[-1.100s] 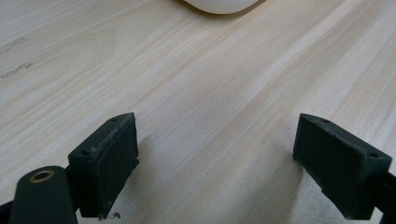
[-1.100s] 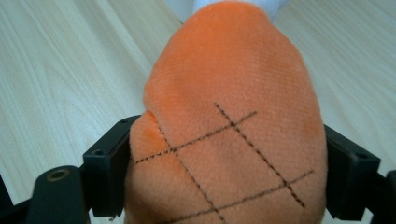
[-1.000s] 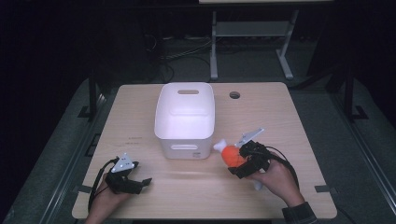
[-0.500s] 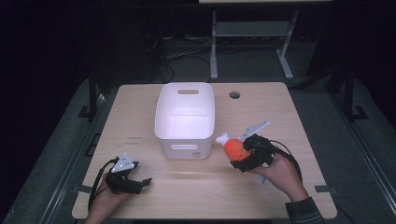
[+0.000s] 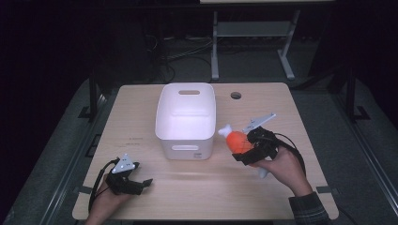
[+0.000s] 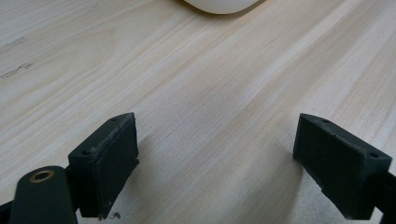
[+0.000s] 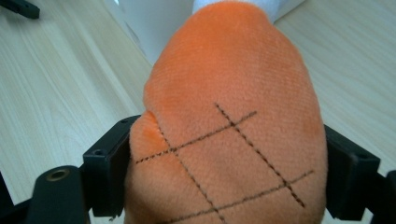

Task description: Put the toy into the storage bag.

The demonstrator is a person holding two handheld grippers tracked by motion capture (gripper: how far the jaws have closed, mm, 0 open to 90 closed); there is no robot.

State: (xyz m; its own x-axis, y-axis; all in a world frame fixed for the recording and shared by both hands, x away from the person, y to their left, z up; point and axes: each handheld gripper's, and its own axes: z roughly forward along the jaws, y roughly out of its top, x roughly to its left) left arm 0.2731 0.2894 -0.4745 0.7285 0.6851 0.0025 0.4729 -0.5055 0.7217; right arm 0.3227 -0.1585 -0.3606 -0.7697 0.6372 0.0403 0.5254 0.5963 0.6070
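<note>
An orange plush toy (image 5: 236, 140) with a white tip and stitched black lines (image 7: 224, 121) is held above the table, just right of the white bin (image 5: 186, 119). My right gripper (image 5: 245, 149) is shut on the toy, its jaws pressing both sides of the plush, and its white tip points toward the bin's right wall. My left gripper (image 5: 141, 184) rests low at the front left of the wooden table (image 5: 141, 112), open, with bare wood between its pads (image 6: 105, 161).
The white bin stands mid-table with handle slots in its near and far walls, and looks empty from above. A round cable hole (image 5: 235, 95) lies in the table behind the right hand. Dark floor and a metal stand (image 5: 253, 33) lie beyond the far edge.
The right gripper has risen with the orange toy and drifted slightly toward the far side, staying beside the bin. The left gripper has kept still.
</note>
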